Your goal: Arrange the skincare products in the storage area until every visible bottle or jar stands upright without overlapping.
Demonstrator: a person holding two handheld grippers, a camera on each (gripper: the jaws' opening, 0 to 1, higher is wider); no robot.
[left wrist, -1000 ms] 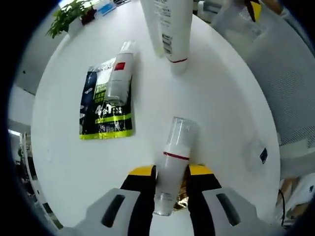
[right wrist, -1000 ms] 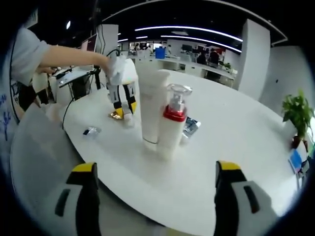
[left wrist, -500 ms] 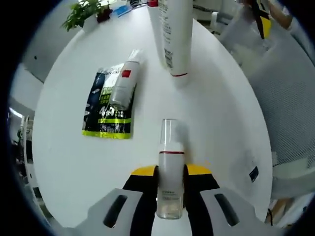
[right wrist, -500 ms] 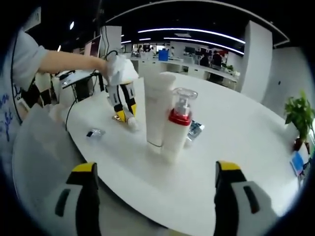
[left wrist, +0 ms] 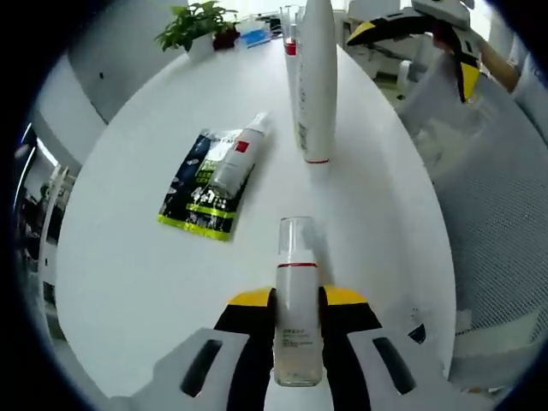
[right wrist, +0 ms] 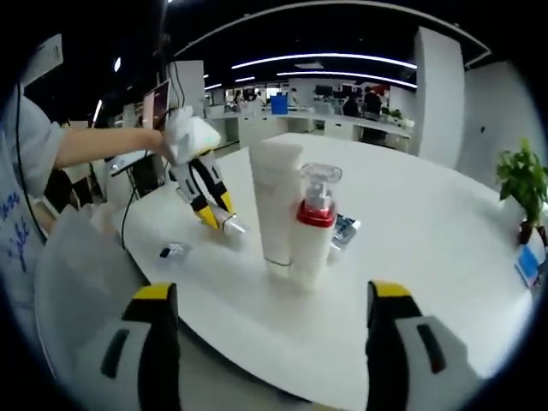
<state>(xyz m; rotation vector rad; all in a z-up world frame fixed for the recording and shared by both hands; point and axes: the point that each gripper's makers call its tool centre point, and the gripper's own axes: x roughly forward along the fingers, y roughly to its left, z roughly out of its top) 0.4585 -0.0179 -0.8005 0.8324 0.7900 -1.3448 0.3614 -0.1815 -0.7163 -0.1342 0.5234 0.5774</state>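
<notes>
**Round White Surface: Small Bottle Clamped, 2 Containers Upright**

The work area is a round white surface (left wrist: 120, 282) in an open-plan office with ceiling light strips and a potted green plant (left wrist: 195, 20) at the far edge.

Left hand-held gripper (left wrist: 298, 301): its yellow-tipped jaws are closed narrowly on a small clear bottle with a red band and transparent cap (left wrist: 296, 321). In the right gripper view, this bottle (right wrist: 232, 226) is tilted, with its cap end at the surface.

Right hand-held gripper (right wrist: 268, 295): its jaws stand wide apart and hold nothing, positioned near the surface edge.

Upright items: a tall white plastic tube (right wrist: 276, 204) stands just beside a white pump bottle with a red collar and clear cap (right wrist: 314, 224).

Lying items: a slim white spray bottle with a red label (left wrist: 236, 157) lies flat on a dark sachet with green and white print (left wrist: 199, 190).

A small dark object (right wrist: 172, 251) lies near the surface edge.
</notes>
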